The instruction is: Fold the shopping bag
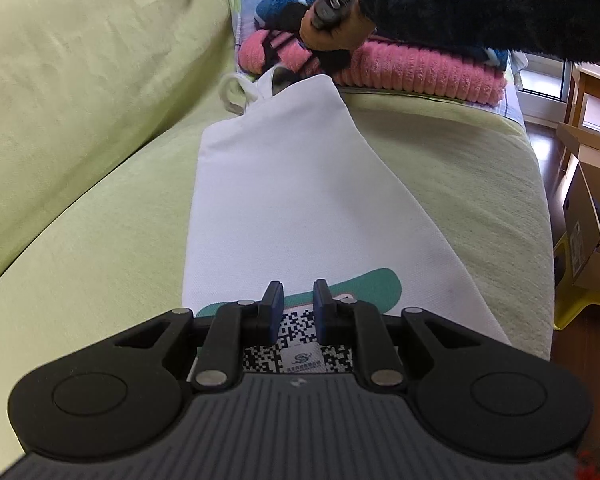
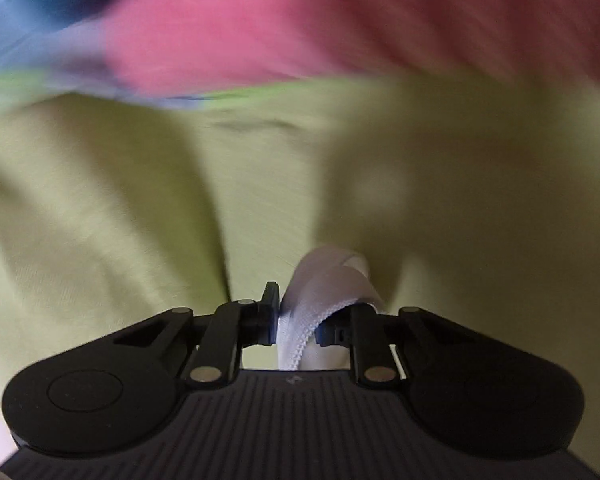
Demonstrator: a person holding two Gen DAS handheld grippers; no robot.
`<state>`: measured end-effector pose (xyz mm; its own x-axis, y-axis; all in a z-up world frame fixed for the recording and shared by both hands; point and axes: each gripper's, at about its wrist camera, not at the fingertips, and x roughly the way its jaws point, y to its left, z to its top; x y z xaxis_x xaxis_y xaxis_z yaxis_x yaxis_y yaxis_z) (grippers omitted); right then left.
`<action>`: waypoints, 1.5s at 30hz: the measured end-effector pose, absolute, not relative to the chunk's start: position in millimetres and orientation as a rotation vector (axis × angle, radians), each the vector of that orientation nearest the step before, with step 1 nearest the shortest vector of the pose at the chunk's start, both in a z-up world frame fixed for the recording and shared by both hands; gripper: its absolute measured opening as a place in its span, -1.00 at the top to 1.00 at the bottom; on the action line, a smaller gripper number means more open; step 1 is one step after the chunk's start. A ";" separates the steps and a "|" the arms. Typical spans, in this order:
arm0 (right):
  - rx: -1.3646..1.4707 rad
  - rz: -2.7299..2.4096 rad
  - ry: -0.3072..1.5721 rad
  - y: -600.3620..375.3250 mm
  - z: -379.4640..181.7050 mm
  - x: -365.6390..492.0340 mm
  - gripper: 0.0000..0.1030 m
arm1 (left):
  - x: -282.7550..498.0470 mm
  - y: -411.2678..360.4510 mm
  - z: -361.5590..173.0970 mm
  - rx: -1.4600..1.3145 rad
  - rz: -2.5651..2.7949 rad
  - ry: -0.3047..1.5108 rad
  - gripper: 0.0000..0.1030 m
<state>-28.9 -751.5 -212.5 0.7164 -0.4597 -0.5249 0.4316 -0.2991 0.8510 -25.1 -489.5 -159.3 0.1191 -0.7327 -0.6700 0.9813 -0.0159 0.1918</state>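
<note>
A white fabric shopping bag (image 1: 300,184) with a green print (image 1: 364,288) lies flat on a green sofa seat (image 1: 100,240). Its white handles (image 1: 236,92) bunch at the far end. My left gripper (image 1: 298,304) hovers over the bag's near end, fingers a little apart and empty. My right gripper (image 1: 324,60), held by a hand in a dark fuzzy sleeve, is at the bag's far corner. In the right wrist view, which is motion-blurred, my right gripper (image 2: 296,312) is shut on the bag's white edge (image 2: 324,284).
A folded pink blanket (image 1: 412,68) and blue cloth (image 1: 280,8) lie at the sofa's far end. The sofa backrest (image 1: 80,60) rises at left. Cardboard boxes (image 1: 592,240) and a yellow stool (image 1: 572,304) stand on the floor at right.
</note>
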 end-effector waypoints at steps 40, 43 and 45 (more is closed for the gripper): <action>0.288 -0.996 0.698 -590.8 -65.9 26.3 0.47 | -27.9 -478.1 -149.2 0.748 -1.376 0.512 0.53; 0.128 -0.952 0.898 -610.1 -60.8 96.8 0.05 | -27.0 -482.7 -150.5 0.721 -1.377 0.520 0.53; 0.054 -0.908 1.075 -627.8 -71.9 140.8 0.04 | -27.1 -486.0 -150.9 0.724 -1.382 0.511 0.53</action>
